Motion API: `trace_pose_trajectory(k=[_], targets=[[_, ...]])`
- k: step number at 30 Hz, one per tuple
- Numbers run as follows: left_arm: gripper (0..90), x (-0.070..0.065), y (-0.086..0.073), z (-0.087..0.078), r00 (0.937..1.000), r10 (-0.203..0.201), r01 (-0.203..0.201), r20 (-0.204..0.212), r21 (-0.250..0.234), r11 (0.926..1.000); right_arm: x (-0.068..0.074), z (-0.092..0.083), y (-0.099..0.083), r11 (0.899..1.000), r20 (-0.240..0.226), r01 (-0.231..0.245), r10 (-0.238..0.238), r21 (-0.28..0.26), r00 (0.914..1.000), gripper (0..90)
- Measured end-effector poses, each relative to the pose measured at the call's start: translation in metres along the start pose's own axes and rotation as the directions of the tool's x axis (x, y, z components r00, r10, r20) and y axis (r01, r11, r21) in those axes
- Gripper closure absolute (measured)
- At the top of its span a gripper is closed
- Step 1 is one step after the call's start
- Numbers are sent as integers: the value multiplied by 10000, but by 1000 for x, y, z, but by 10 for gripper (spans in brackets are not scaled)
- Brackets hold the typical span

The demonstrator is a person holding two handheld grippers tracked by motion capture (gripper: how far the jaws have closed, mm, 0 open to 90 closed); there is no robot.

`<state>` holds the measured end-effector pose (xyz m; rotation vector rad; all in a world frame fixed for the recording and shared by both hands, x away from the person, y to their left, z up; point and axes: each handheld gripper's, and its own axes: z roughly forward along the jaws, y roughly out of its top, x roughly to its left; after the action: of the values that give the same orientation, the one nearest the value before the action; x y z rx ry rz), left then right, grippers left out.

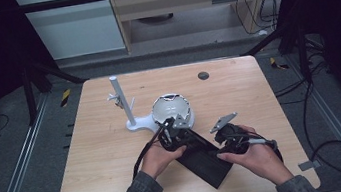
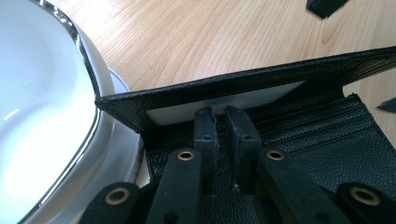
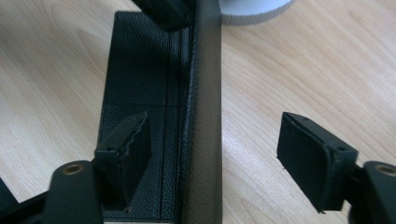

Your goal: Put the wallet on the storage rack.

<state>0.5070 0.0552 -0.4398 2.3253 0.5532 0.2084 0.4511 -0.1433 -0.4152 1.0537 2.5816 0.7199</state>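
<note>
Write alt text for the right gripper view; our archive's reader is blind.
The open right gripper straddles the raised flap of a black wallet lying open on a wooden table. One jaw is over the wallet's inside, the other over bare wood.

The light wooden tabletop [image 1: 115, 149] is seen whole from high above, looking forward and down. Each gripper view is taken close, low along its own jaws. The black textured leather wallet [image 1: 205, 159] [image 2: 327, 140] [image 3: 140, 70] is shared by all three.

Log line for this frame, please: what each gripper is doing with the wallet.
left gripper: shut, at black wallet | right gripper: open, straddling raised flap | white bowl: beside wallet
</note>
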Motion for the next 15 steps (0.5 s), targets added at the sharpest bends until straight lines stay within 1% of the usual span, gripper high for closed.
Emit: trace_pose_trajectory(k=[7,10,12,15], targets=[[829,2,3,2,10000,-15,15,-14,36,10000,-8,10,4,9983,-72,169,-165,554,9998,370],[829,1,3,4,10000,-64,64,-1,38,10000,-9,13,5,9978,-157,129,-119,656,9998,401],[828,1,3,4,10000,-62,62,-7,42,10000,-11,18,8,9967,-353,128,-100,801,9993,435],[828,1,3,5,10000,-66,66,3,39,10000,-11,22,9,9956,-395,128,-92,933,9992,448]])
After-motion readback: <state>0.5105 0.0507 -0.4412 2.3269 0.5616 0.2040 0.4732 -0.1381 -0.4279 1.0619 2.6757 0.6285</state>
